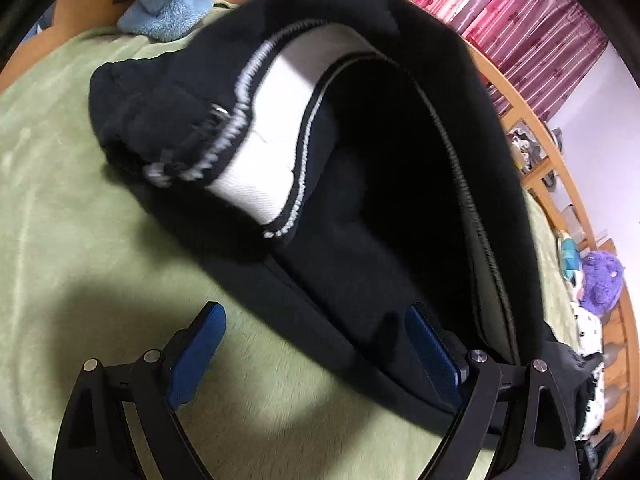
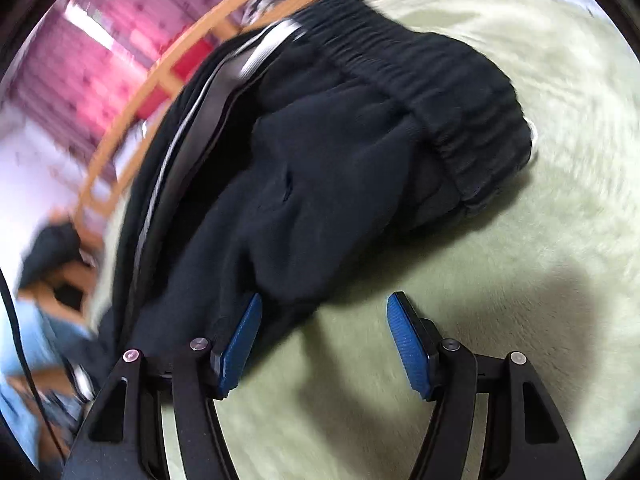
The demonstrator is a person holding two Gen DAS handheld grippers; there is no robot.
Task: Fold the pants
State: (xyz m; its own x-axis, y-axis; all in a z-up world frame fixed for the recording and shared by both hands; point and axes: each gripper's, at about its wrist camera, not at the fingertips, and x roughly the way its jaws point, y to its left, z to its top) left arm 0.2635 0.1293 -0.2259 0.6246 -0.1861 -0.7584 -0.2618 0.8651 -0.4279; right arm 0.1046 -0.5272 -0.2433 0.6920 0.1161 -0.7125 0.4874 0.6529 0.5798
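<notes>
Black pants (image 1: 360,168) with a white and grey side stripe (image 1: 272,128) lie bunched in a folded heap on a green blanket (image 1: 80,240). My left gripper (image 1: 316,312) is open at the heap's near edge. Its right pad (image 1: 432,352) rests against the dark fabric and its left pad (image 1: 200,352) is over bare blanket. In the right wrist view, which is blurred, the pants (image 2: 340,168) show their ribbed elastic waistband (image 2: 460,92) at the far right. My right gripper (image 2: 325,300) is open, with the left pad (image 2: 240,344) touching the fabric's edge and the right pad (image 2: 408,340) over the blanket (image 2: 520,280).
A light blue fluffy cloth (image 1: 168,0) lies at the blanket's far edge. A wooden bed rail (image 1: 540,128) runs behind the pants, with a pink curtain (image 1: 500,12) beyond it. A purple plush toy (image 1: 602,280) and patterned cloth sit at the right.
</notes>
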